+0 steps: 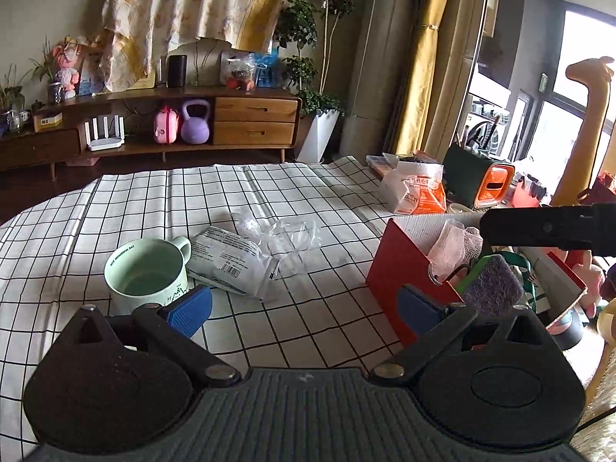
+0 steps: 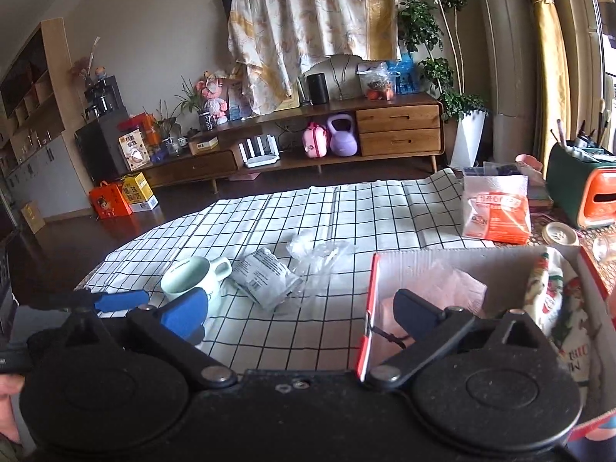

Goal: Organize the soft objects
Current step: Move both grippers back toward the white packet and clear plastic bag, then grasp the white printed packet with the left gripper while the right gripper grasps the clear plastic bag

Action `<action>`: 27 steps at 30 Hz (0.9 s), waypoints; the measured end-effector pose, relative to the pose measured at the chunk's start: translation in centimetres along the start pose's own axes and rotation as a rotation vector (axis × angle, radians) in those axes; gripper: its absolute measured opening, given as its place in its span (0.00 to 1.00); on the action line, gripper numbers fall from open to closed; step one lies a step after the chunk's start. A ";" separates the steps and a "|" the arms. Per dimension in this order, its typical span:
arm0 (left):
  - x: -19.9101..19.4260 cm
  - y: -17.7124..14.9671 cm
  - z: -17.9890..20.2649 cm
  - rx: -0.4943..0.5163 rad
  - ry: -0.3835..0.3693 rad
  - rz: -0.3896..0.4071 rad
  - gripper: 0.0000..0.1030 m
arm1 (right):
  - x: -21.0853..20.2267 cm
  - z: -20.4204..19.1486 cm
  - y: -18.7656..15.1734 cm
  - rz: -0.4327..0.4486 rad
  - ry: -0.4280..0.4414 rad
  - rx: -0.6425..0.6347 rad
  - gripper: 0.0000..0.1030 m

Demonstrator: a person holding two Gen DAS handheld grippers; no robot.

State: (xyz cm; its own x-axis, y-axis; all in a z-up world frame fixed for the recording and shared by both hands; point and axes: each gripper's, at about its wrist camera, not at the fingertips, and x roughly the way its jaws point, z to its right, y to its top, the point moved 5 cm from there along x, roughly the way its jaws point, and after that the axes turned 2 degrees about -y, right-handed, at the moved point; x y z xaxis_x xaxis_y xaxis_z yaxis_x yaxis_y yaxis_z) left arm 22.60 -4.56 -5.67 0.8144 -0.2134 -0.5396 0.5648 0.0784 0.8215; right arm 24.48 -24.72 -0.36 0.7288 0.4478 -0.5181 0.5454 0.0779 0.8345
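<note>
A red cardboard box [image 1: 400, 273] stands on the checked tablecloth at the right; it holds a pink cloth [image 1: 454, 248], a purple-and-green sponge [image 1: 491, 283] and a printed cloth [image 2: 554, 296]. The box also shows in the right wrist view [image 2: 442, 261]. A grey-white soft packet [image 1: 231, 260] [image 2: 265, 275] and a crumpled clear plastic bag [image 1: 281, 235] [image 2: 319, 256] lie mid-table beside a mint-green mug [image 1: 148, 273] [image 2: 192, 277]. My left gripper [image 1: 304, 304] is open and empty, between mug and box. My right gripper [image 2: 304, 308] is open and empty, its right finger over the box.
An orange-and-white pack of tissues [image 1: 417, 188] and a green-and-orange case [image 1: 481, 181] stand at the table's far right. A wooden sideboard [image 1: 154, 123] runs along the far wall. The checked tablecloth [image 1: 269, 192] covers the table.
</note>
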 end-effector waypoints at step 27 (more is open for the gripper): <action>14.1 8.7 -8.8 -0.384 0.052 -0.332 0.99 | 13.3 2.2 5.9 -0.149 -0.033 -0.053 0.88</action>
State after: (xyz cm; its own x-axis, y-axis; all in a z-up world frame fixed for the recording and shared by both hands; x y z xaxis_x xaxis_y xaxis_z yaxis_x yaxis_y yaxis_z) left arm 40.18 1.68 -7.77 0.5830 -0.2394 -0.7764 0.7944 0.3688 0.4827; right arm 38.26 -20.27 -2.72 0.6552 0.3979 -0.6422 0.6268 0.1883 0.7561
